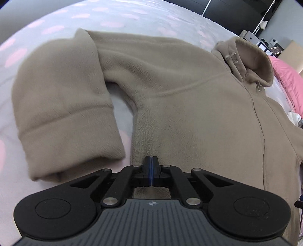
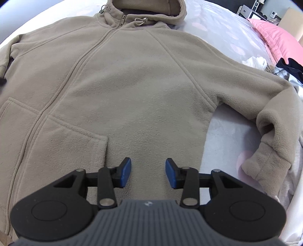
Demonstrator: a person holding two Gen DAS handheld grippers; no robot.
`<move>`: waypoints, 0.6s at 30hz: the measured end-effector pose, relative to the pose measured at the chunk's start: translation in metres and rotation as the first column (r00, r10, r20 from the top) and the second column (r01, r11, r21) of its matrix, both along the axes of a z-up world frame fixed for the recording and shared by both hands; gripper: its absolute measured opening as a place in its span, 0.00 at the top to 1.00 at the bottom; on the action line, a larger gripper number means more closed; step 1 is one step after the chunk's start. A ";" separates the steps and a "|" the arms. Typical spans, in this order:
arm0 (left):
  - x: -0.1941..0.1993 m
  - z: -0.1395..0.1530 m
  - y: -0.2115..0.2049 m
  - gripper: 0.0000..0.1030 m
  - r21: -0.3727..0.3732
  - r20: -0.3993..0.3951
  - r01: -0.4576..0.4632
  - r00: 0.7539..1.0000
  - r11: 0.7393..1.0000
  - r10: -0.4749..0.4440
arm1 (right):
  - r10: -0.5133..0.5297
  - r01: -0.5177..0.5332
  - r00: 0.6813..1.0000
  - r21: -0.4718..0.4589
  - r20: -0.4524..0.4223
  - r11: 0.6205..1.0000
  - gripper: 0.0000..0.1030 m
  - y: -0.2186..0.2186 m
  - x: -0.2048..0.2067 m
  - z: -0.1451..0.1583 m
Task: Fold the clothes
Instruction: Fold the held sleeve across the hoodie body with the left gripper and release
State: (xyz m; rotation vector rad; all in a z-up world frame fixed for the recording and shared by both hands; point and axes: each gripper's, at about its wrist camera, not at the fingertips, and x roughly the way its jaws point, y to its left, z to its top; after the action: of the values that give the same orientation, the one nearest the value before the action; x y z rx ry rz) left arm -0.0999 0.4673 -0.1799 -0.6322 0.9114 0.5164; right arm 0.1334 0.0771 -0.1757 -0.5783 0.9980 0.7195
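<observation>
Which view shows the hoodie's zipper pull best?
The right wrist view: the zipper pull hangs sharp and unobstructed below the hood of the tan hoodie, with the zip line running down the front. In the left wrist view the zipper pull is small, off to one side and slightly blurred.

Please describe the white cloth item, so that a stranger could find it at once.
Start at the beige fleece jacket spread on the bed. Follow its bent sleeve up toward the pink pillow. The crumpled white cloth lies between them; the dark garment beside it is navy.
</observation>
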 end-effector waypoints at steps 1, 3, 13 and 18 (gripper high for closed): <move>0.000 -0.003 -0.002 1.00 0.000 0.003 -0.002 1.000 1.000 0.002 | -0.006 0.006 1.000 0.002 0.003 1.000 0.58 -0.001 0.000 0.001; 0.000 -0.004 -0.007 1.00 0.020 0.007 0.013 1.000 1.000 -0.014 | -0.016 0.016 1.000 0.003 0.004 1.000 0.58 -0.003 0.000 0.001; -0.015 0.003 -0.007 0.99 0.046 -0.064 0.077 0.995 0.996 -0.074 | 0.001 0.000 1.000 -0.013 0.027 1.000 0.56 -0.003 -0.004 0.003; -0.016 0.021 -0.010 1.00 0.046 -0.122 0.089 0.989 0.995 -0.083 | -0.045 0.045 0.999 -0.004 0.012 0.999 0.56 -0.011 0.002 0.004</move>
State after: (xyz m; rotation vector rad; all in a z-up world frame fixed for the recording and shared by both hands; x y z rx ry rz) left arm -0.1162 0.4569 -0.1592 -0.5174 1.0308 0.5029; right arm 0.1357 0.0656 -0.1719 -0.5621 0.9987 0.6737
